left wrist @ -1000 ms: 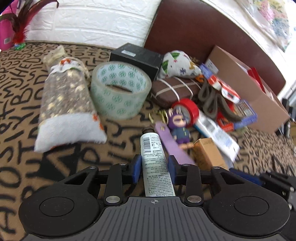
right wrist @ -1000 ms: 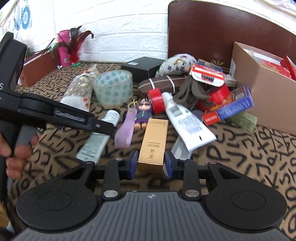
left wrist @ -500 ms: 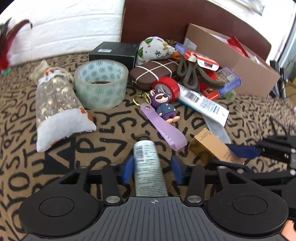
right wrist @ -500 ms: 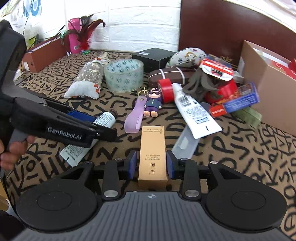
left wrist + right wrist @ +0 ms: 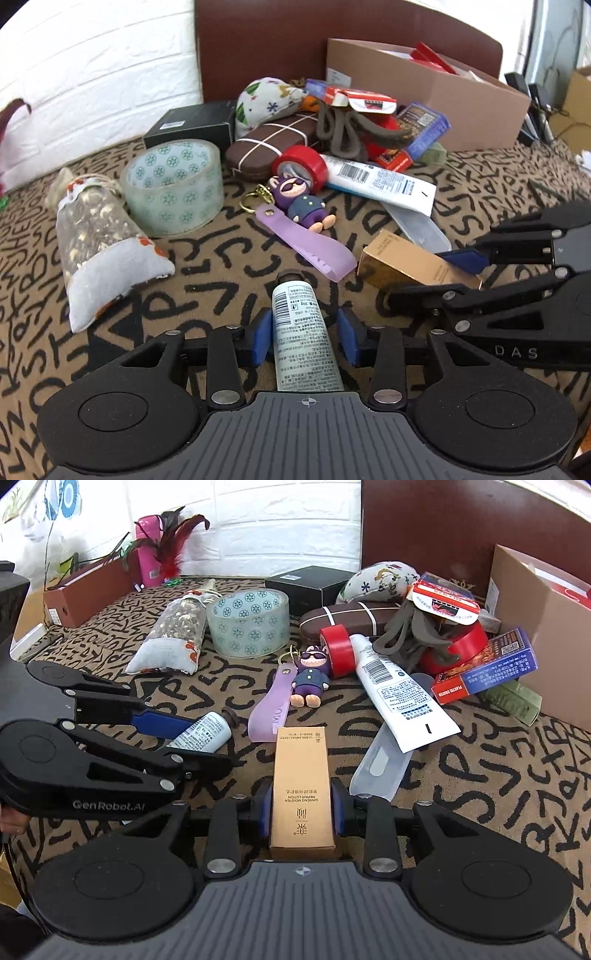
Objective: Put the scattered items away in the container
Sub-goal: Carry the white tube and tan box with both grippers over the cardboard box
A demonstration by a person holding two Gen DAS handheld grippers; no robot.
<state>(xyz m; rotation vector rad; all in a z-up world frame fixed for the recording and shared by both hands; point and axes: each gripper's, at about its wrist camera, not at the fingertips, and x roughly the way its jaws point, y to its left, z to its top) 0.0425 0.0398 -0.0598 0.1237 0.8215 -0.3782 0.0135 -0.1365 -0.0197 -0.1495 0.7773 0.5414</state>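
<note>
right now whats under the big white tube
The white tube lies across a clear plastic case, its cap end against the red tape roll. The case's covered end is hidden.

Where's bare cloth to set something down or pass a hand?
Free: right foreground, between the white tube and the cardboard box; also the strip between the sachet bag and the purple strap. Crowded: the pile by the red tape and around both grippers.

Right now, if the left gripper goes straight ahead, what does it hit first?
Besides the small tube between its fingers, the left gripper would probably meet the purple keychain strap first; depth is unclear.
</note>
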